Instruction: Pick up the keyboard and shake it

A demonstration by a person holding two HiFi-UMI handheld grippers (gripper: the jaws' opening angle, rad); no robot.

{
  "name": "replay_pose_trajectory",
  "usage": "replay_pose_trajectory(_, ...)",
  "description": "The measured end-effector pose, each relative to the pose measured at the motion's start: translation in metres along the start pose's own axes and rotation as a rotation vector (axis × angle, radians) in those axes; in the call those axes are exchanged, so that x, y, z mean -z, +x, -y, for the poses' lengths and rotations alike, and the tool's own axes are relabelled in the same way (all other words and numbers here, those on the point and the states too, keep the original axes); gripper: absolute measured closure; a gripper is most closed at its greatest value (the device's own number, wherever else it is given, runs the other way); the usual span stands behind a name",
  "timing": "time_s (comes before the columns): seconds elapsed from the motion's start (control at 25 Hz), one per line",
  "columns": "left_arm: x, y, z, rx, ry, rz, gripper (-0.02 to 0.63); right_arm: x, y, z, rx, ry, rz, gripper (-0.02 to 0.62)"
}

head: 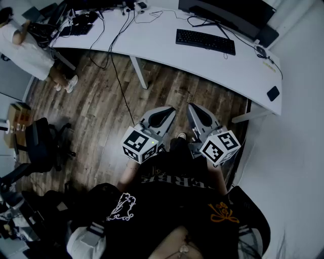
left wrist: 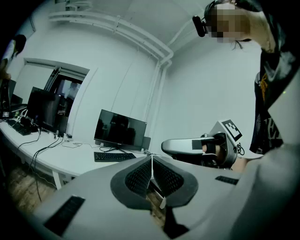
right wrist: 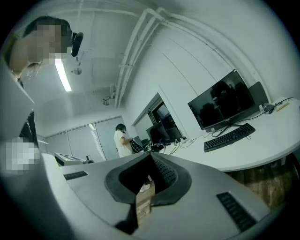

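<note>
Held close at your waist, your left gripper (head: 168,110) has its jaws pressed together on nothing, and your right gripper (head: 193,107) just beside it is likewise closed and empty. By my reading the pick-up is not yet begun: the keyboard (head: 205,40) lies well apart from both, flat on the white desk (head: 162,48) before the monitor (head: 223,12). Next you likely need to step forward, open both jaws and reach for its two ends. It looks black, slim and long.

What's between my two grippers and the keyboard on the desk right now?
Head view: only wood floor and the white desk edge lie between the left gripper, the right gripper and the keyboard.
</note>
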State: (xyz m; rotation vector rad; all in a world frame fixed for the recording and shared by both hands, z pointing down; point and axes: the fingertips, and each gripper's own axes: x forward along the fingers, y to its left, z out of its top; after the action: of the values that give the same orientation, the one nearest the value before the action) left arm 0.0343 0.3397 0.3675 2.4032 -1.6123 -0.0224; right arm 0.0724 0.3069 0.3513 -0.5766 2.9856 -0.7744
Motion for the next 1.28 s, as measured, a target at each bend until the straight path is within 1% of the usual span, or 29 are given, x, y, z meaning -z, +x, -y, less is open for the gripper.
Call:
replay_pose_trajectory(0.28, -0.006, -0.013, 0.0, 0.004, -0.015, 0.024, 0.583, 0.008, 0.003, -0.014, -0.021, -0.014, -0.006, 0.581)
replay_pose_trajectory(0.4, -0.005, -0.013, 0.0, 0.004, -0.016, 0.024, 0.582, 0.01, 0.003, -0.013, -0.019, -0.015, -0.014, 0.581)
replay_pose_trajectory(0.56, -0.002, -0.012, -0.002, 0.003, -0.02, 0.021, 0.583, 0.01, 0.002, -0.01, -0.016, -0.003, 0.009, 0.58)
replay_pose_trajectory(0.64, -0.003, -0.01, -0.004, 0.003, -0.023, 0.022, 0.583, 0.009, 0.001, -0.007, -0.001, 0.01, 0.006, 0.58)
replay_pose_trajectory(0.76, -0.003, -0.001, -0.006, 0.007, -0.028, 0.02, 0.581, 0.007, 0.0, 0.003, 0.022, 0.021, -0.003, 0.58)
replay_pose_trajectory(0.96, -0.004, 0.025, -0.013, 0.019, -0.028, 0.005, 0.583, -0.003, 0.006, 0.029, 0.035, 0.035, -0.004, 0.58)
replay_pose_trajectory(1.12, -0.011, 0.055, -0.026, 0.02, -0.016, -0.007, 0.583, -0.017, 0.019, 0.056, 0.036, 0.042, -0.006, 0.58)
replay_pose_trajectory(1.28, -0.029, 0.087, -0.038, 0.015, -0.001, -0.006, 0.583, -0.041, 0.029, 0.084, 0.034, 0.039, -0.006, 0.58)
